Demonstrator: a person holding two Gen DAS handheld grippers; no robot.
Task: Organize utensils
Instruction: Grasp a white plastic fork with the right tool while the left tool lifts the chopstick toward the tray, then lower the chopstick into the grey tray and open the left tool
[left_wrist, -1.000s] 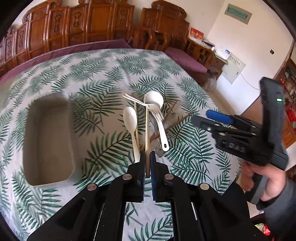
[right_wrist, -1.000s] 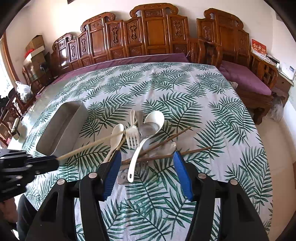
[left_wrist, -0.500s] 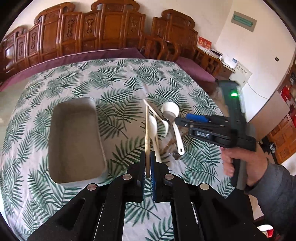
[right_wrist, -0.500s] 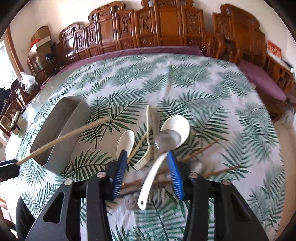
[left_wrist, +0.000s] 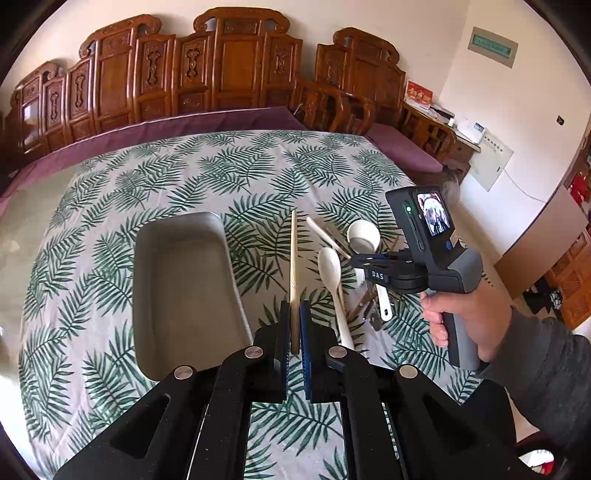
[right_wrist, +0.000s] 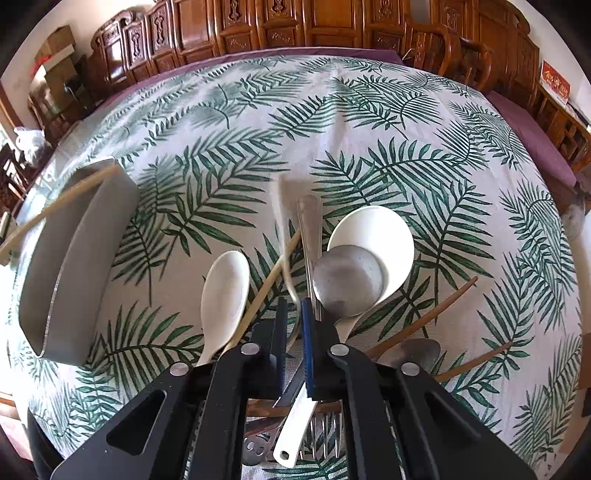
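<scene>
My left gripper (left_wrist: 294, 306) is shut on a pale wooden chopstick (left_wrist: 294, 258), which sticks up beside the grey tray (left_wrist: 177, 295). The same chopstick (right_wrist: 55, 210) crosses the tray (right_wrist: 85, 251) in the right wrist view. My right gripper (right_wrist: 294, 314) sits low over the utensil pile. Its jaws are closing tight on a thin white fork (right_wrist: 280, 206) that stands on edge between them. Around it lie a small white spoon (right_wrist: 225, 291), a metal fork handle (right_wrist: 309, 221), a metal spoon (right_wrist: 347, 280) resting in a large white spoon (right_wrist: 384, 236), and brown chopsticks (right_wrist: 436, 310).
A palm-leaf tablecloth (right_wrist: 369, 122) covers the round table. Carved wooden chairs (left_wrist: 236, 74) ring its far side. A hand (left_wrist: 461, 317) holds the right gripper (left_wrist: 364, 264) over the pile, to the right of my left gripper. Another pale chopstick (right_wrist: 273, 273) lies in the pile.
The right gripper dropped onto the pile and its wide jaws closed around the white fork. The left gripper carried its chopstick up and toward the tray.
</scene>
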